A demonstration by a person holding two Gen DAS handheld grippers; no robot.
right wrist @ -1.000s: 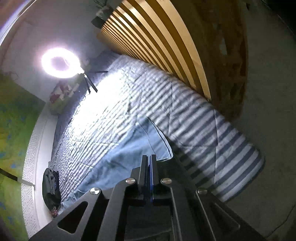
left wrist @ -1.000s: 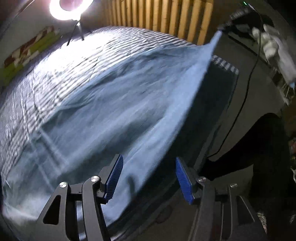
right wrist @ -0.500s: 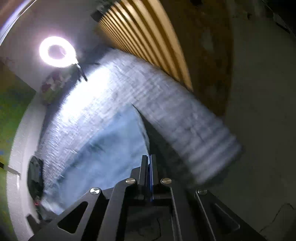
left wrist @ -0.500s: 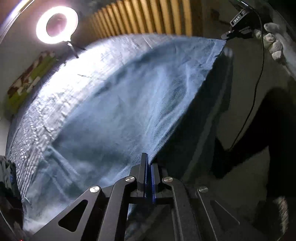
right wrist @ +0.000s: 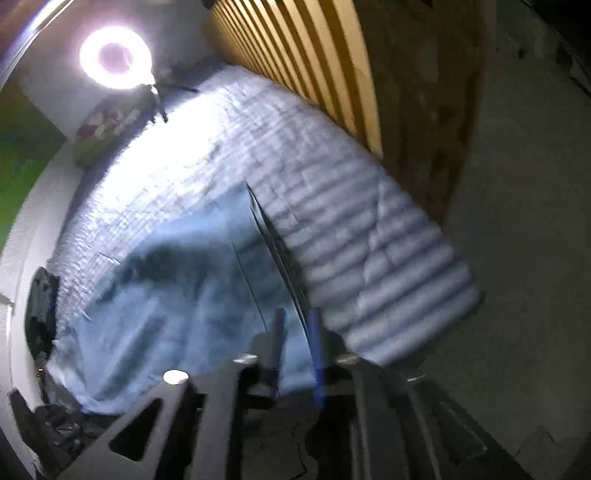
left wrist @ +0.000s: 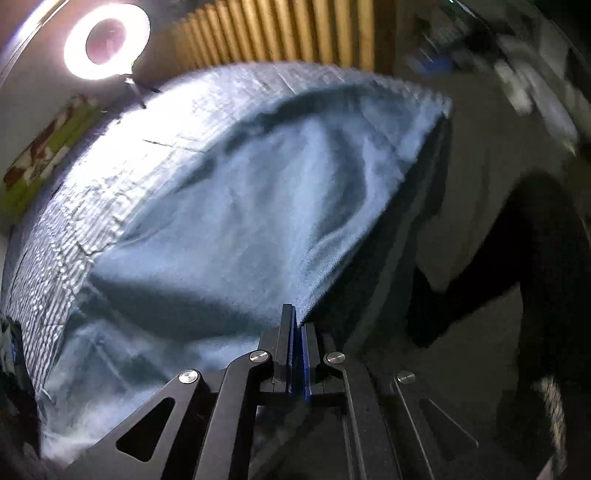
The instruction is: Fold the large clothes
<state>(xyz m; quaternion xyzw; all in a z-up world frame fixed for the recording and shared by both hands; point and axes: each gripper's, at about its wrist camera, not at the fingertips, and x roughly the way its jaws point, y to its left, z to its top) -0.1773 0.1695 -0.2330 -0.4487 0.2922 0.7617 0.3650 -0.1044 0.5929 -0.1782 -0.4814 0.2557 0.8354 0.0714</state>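
- On the striped blue-and-white quilted bed (left wrist: 122, 192) lies a large pale-blue cloth garment (left wrist: 229, 221), spread across the near half of the bedcover and rumpled into soft folds.
- Left gripper (left wrist: 297, 332), a black frame with blue pads, has its jaws closed on the near edge of the garment, which lifts from the bed toward the pinch.
- Right gripper (right wrist: 297, 332), blurred in its own camera, has its jaws opening; the garment's near edge (right wrist: 207, 314) sits between and below them, and whether the pads touch it cannot be told.
- A dark fold line runs up the garment from the right gripper toward the bed's far side.
- Beyond the bed, a glowing white ring light (right wrist: 115, 57) on a dark stand shines at the far corner, washing out the bedcover beneath it.
- A yellow wooden slatted headboard (left wrist: 280, 33) stands along the bed's far edge.
- Beside the bed, on the grey floor (right wrist: 517, 221), a person's dark trouser leg (left wrist: 546, 266) shows in the left wrist view.
- A dark bundle (right wrist: 40, 306) rests at the bed's left edge.
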